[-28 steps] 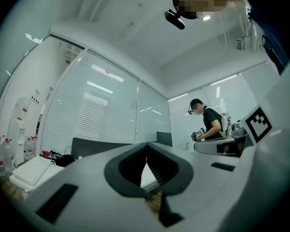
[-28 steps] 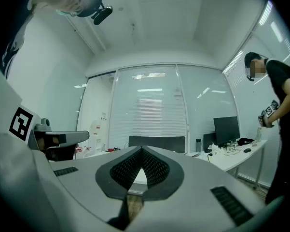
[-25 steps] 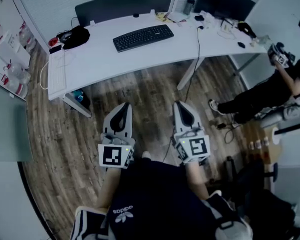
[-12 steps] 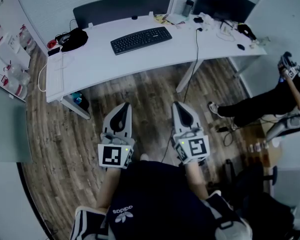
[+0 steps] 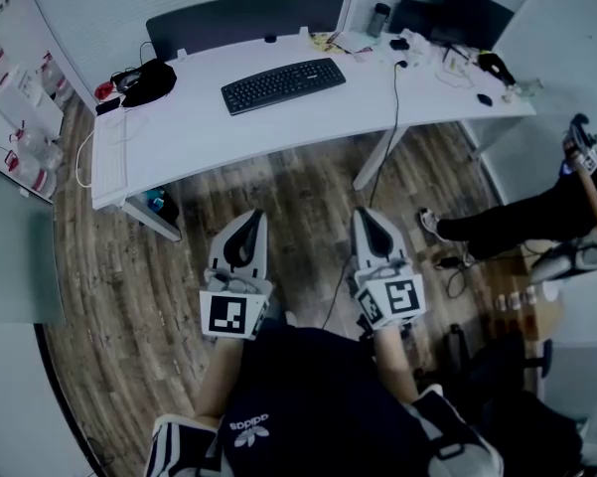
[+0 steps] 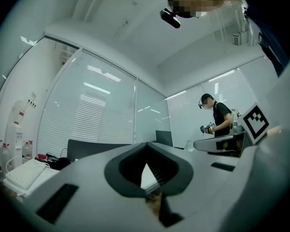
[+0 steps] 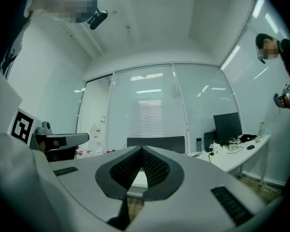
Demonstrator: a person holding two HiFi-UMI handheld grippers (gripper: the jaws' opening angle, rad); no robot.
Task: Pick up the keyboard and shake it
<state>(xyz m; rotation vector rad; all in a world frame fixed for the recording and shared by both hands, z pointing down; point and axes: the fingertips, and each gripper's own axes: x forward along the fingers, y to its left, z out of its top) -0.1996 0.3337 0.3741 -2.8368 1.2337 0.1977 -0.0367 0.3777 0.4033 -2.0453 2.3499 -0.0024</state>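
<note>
Flat at the middle of the white desk (image 5: 199, 132): black keyboard (image 5: 283, 84), untouched. Well short of the desk's near edge, over wood floor (image 5: 278, 182): left gripper (image 5: 244, 229) and right gripper (image 5: 371, 227), both pinched together on nothing. Open wide first, reach in, take one keyboard end each, lift level before shaking.

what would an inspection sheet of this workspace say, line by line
surface: white desk, mostly bare around the keyboard
job's things: black keyboard lying flat on the desk, untouched
clutter: black bundle at the left end; monitor, bottle and small items at the right end
grippers: left gripper and right gripper both shut, empty, over the floor short of the desk
cables: black cable running off the desk to the floor; white cable at the left end
surroundings: wooden floor; another person at the right
</note>
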